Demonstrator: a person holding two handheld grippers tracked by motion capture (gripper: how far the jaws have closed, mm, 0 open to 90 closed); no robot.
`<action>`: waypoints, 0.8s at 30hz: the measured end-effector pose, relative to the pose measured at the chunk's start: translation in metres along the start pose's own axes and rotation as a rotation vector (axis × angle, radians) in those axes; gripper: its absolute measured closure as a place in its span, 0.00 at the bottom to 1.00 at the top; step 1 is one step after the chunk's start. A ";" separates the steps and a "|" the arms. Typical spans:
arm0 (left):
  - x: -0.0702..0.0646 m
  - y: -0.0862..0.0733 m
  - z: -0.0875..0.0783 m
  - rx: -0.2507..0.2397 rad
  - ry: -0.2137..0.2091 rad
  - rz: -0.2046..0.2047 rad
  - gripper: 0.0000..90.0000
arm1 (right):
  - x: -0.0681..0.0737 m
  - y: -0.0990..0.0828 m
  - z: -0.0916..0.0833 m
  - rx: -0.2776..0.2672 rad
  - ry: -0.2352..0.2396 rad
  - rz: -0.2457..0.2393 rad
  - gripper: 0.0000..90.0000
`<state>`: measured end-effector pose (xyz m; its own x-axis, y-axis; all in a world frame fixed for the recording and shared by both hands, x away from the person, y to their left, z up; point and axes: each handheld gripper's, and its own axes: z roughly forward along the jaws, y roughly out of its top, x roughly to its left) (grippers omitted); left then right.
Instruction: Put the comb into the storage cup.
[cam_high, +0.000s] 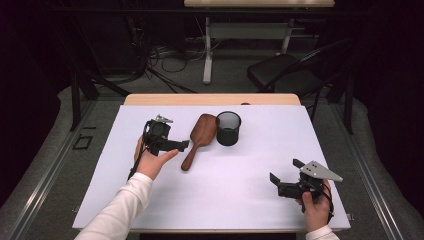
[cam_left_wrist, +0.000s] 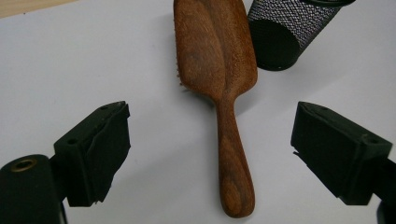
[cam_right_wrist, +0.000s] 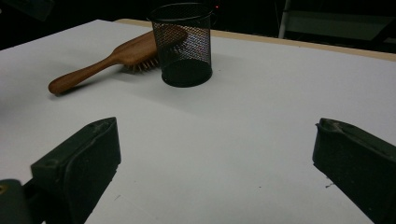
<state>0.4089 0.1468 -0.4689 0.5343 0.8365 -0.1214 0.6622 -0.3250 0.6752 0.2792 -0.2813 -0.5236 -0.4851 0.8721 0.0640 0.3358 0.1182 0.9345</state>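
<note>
A brown wooden hairbrush (cam_high: 200, 135) lies bristles down on the white table cover (cam_high: 240, 190), its handle pointing to the near left. Just right of its head stands a black mesh cup (cam_high: 228, 129), upright. My left gripper (cam_high: 182, 145) is open beside the handle. In the left gripper view the hairbrush (cam_left_wrist: 219, 60) handle runs between the wide-apart jaws of that gripper (cam_left_wrist: 212, 109), and neither pad touches it; the cup (cam_left_wrist: 285, 32) is at the top right. My right gripper (cam_high: 284, 170) is open and empty at the near right. From it (cam_right_wrist: 217, 125) I see the cup (cam_right_wrist: 184, 44) and brush (cam_right_wrist: 116, 56) farther off.
The table's wooden back edge (cam_high: 210, 99) shows beyond the white cover. A black chair (cam_high: 285, 70) and another table's legs (cam_high: 207, 55) stand on the floor behind. Cables (cam_high: 160, 60) lie on the floor at the back left.
</note>
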 end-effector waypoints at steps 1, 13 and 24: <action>-0.001 0.000 0.002 -0.003 0.002 -0.003 0.14 | 0.000 0.000 0.000 0.000 0.000 0.001 0.01; -0.006 0.000 0.014 0.028 0.010 0.007 0.18 | -0.001 0.000 0.000 0.006 -0.001 0.003 0.01; -0.013 0.000 0.027 0.060 0.018 0.007 0.26 | -0.001 0.000 0.000 0.010 0.000 0.000 0.01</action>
<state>0.4163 0.1237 -0.4873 0.5301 0.8416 -0.1031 0.6889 -0.3566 0.6310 0.2797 -0.2820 -0.5240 -0.4850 0.8722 0.0635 0.3440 0.1235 0.9308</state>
